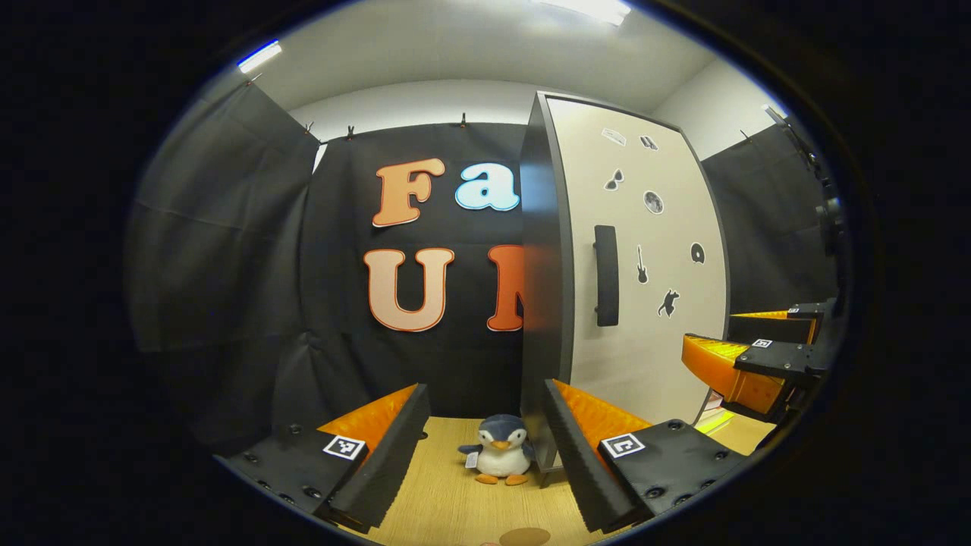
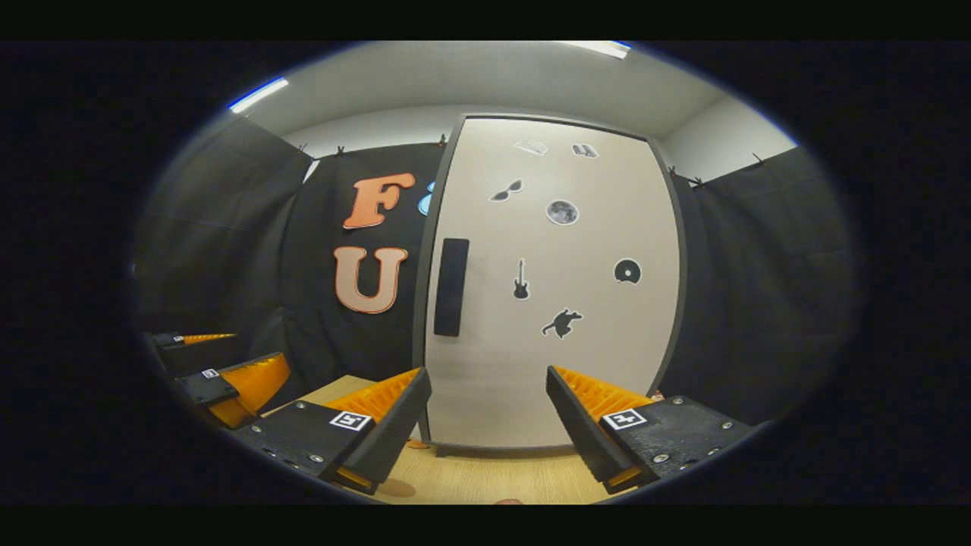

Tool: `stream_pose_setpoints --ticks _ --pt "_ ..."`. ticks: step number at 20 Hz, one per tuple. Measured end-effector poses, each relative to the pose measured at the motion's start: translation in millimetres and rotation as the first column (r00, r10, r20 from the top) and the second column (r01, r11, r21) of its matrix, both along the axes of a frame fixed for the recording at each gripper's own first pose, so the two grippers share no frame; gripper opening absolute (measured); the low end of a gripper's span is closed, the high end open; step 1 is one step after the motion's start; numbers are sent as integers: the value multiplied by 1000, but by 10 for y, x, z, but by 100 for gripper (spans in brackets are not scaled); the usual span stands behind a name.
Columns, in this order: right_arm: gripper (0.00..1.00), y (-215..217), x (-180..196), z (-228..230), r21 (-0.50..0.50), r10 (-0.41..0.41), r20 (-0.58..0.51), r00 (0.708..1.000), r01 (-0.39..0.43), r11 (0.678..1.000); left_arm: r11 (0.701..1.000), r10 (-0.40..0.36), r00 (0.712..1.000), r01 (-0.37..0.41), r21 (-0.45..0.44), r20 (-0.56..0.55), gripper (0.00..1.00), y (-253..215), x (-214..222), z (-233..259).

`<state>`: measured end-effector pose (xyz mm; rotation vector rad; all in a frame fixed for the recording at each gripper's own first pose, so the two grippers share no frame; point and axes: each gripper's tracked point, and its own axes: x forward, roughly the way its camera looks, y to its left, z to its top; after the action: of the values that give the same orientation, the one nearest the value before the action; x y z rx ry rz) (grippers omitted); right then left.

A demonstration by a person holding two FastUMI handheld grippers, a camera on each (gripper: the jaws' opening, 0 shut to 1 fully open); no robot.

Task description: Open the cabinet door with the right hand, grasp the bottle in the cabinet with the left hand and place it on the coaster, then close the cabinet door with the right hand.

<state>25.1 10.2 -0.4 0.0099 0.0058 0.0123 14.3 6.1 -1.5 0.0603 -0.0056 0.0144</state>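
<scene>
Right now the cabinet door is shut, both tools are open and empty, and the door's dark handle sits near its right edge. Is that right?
Not quite. The handle sits near the left edge of the cabinet door, as the right gripper view shows. The door is shut, and the left tool and right tool are both open and empty.

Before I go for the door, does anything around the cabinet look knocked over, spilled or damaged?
Nothing stands out. The cabinet door is shut and undamaged, and the plush penguin sits upright beside it on the table.
</scene>
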Motion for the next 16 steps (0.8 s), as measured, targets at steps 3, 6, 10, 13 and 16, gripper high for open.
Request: stream_pose_setpoints --ticks 3,6,10,13,16 --pt "96 81 156 76 -16 5 7 1000 -4 1000 1000 17 1000 -18 12 26 97 66 10 64" --pt "95 225 344 206 -19 23 37 999 -23 1000 999 33 999 -35 41 40 97 143 25 84" --pt "95 420 617 381 -19 44 75 996 -42 999 998 40 998 -42 48 49 97 257 57 94" --pt "95 489 844 483 -11 40 90 995 -39 999 999 32 999 -33 39 36 97 300 102 51" --pt "95 480 1072 523 -22 17 87 996 -15 1000 998 45 999 -45 31 24 97 400 114 -7"
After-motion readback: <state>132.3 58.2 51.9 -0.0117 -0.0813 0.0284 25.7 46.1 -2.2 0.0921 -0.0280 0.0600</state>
